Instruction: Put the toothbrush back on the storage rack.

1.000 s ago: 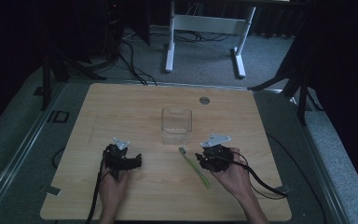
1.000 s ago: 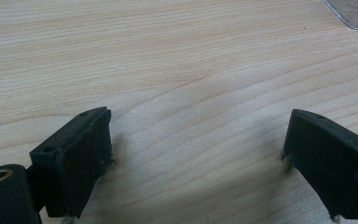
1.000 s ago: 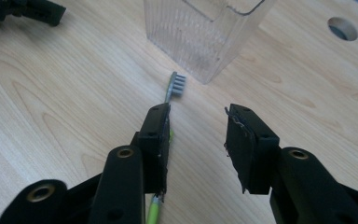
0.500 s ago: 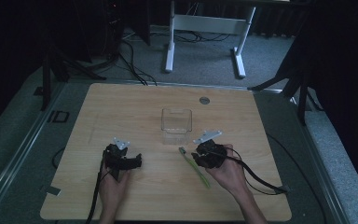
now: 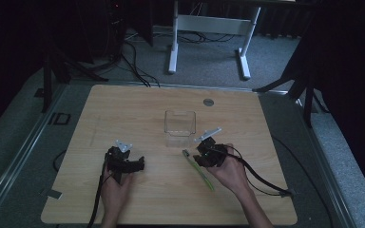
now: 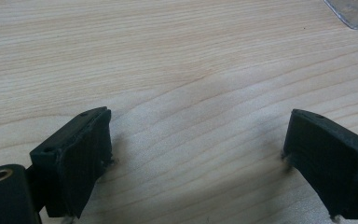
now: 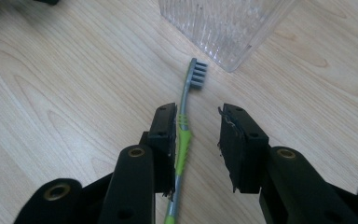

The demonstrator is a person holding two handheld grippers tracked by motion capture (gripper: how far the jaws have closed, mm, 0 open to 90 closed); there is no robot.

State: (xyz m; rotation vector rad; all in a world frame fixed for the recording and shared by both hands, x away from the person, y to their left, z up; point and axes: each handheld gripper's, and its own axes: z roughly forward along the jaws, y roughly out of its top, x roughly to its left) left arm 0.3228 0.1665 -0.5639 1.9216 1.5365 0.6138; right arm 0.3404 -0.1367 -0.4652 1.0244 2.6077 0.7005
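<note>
Wooden tabletop (image 5: 123,109), dark room. Toothbrush (image 7: 182,135) lies near middle, beside clear cup (image 7: 223,23). Your right gripper (image 7: 196,135) has crept in, jaws just narrowing astride handle, not yet clamped. Left gripper (image 6: 198,154) released, idle.

This looks like a lab or recording studio set up for filming tabletop work. A light wooden table (image 5: 123,109) with a round cable grommet (image 5: 208,102) stands on grey carpet (image 5: 209,66), ringed by darkness. Black stand legs (image 5: 57,71) rise at both sides, and loose cables (image 5: 133,66) run across the floor behind. Farther back stands the white metal frame of a desk (image 5: 209,28). Nothing domestic furnishes the room.
</note>
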